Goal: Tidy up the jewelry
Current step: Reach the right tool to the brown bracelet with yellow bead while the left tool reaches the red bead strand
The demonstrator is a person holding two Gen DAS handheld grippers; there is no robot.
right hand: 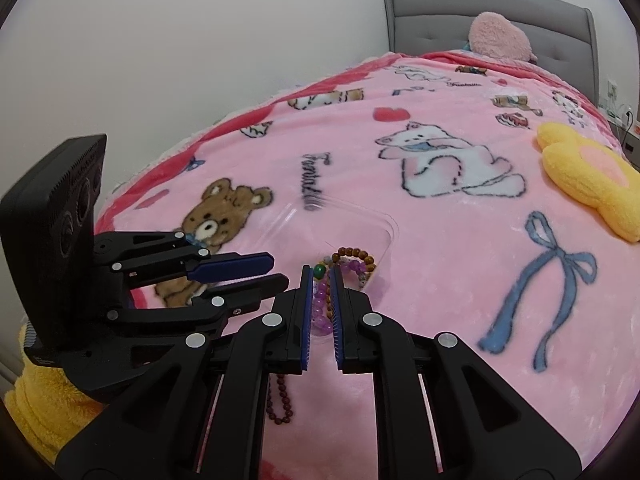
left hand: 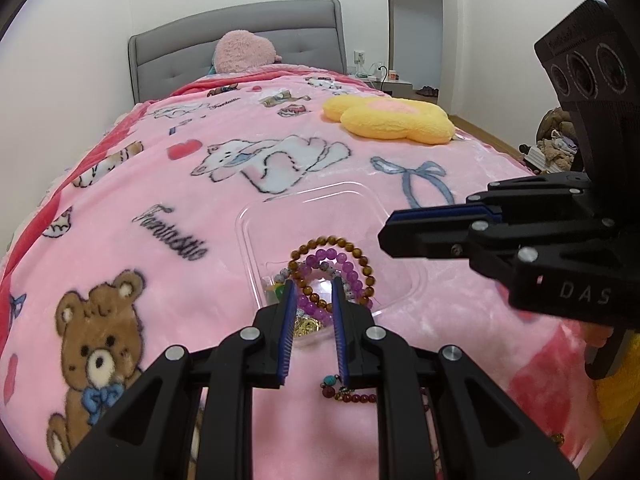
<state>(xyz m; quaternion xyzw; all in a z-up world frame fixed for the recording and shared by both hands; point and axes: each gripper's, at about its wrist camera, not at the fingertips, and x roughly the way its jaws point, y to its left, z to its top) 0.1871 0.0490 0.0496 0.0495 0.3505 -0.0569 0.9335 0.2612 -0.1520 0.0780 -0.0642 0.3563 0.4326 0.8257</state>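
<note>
Beads fill the near end of a clear plastic tray [left hand: 320, 200] on the bed, seen from the left wrist. The left tongs [left hand: 314, 286] are open, with a gap between the two blue pads and nothing in it. Just past their tips lie a brown bead bracelet [left hand: 352, 245] and a purple bead bracelet [left hand: 336, 256], one ring inside the other, in the tray. A gold piece [left hand: 306, 326] shows low down between the two fingers, also in the tray. Close under the tongs, out on the pink blanket [left hand: 192, 184], lies a dark red bead string [left hand: 352, 398] with one blue bead. Off to the right and a bit ahead, the right tongs [left hand: 384, 228] point in sideways at the tray; I cannot tell here how wide they are. Far ahead lie a yellow flower pillow [left hand: 396, 120] and a pink fluffy pillow [left hand: 244, 52]. From the right wrist, the right tongs [right hand: 320, 274] are open a little and hold nothing. The purple beads [right hand: 320, 304] show in the gap and the brown beads [right hand: 356, 252] just beyond the tips, inside the tray [right hand: 360, 216]. The left tongs [right hand: 276, 270] sit to the left, open. The dark red string [right hand: 280, 400] lies on the blanket below the near left finger.
</note>
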